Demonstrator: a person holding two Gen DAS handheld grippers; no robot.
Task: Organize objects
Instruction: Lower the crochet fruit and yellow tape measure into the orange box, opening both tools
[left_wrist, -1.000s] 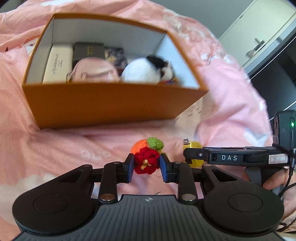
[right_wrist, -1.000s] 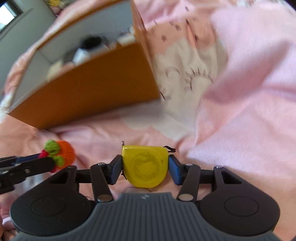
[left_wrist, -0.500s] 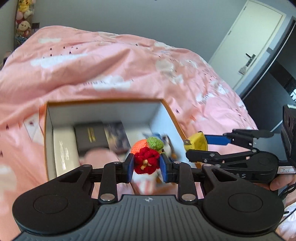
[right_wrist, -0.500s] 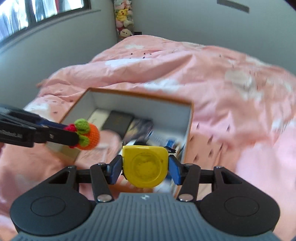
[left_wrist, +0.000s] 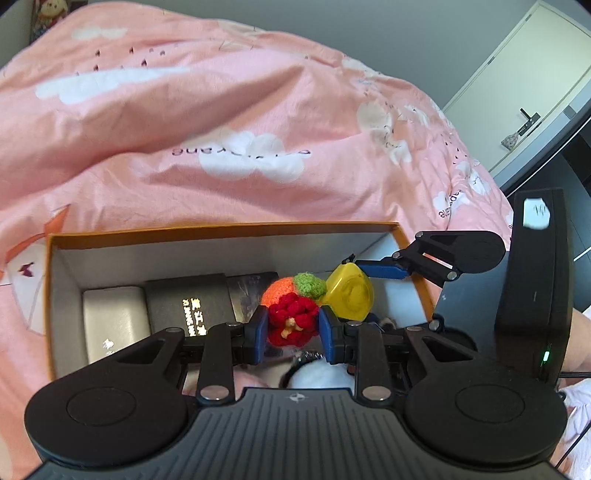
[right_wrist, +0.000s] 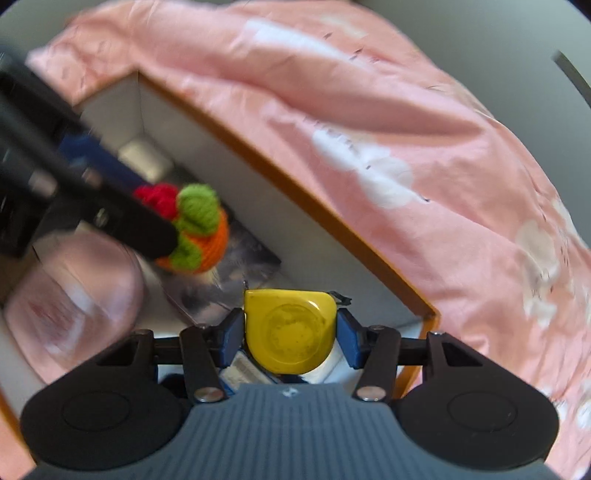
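Both loads were over the box at once, and that was the tight part. The left hand-held gripper (left_wrist: 293, 328) was clamped narrow on a crocheted fruit toy (left_wrist: 293, 314), red, orange and green yarn bulging between its blue pads. The right hand-held gripper (right_wrist: 290, 334) gripped a yellow tape measure (right_wrist: 290, 332) at a middling width, pads flat against its two sides. Seen from the left wrist, the tape measure (left_wrist: 349, 297) hung just beside the toy, near enough that I could not tell whether they touched.

Below them sat the orange cardboard box (left_wrist: 221, 230) on the pink duvet (left_wrist: 184, 110), and it was already busy: a white case (left_wrist: 114, 325) at the left end, a black box with gold lettering (left_wrist: 188, 306) next to it, a dark printed card (left_wrist: 245, 295), something pink and soft (right_wrist: 74, 295), a white plush (left_wrist: 317, 374) under the fingers.

The risks, as I read them: the two tools could knock together over the right-hand end and jar one grip loose. The tape measure was hard and smooth, so a nudge might slip it early onto the box's rim or outside it. The yarn toy was squashy; it could snag on a pad at release and drag out. Free floor in the box looked scarce, so either item might perch on the plush and roll.
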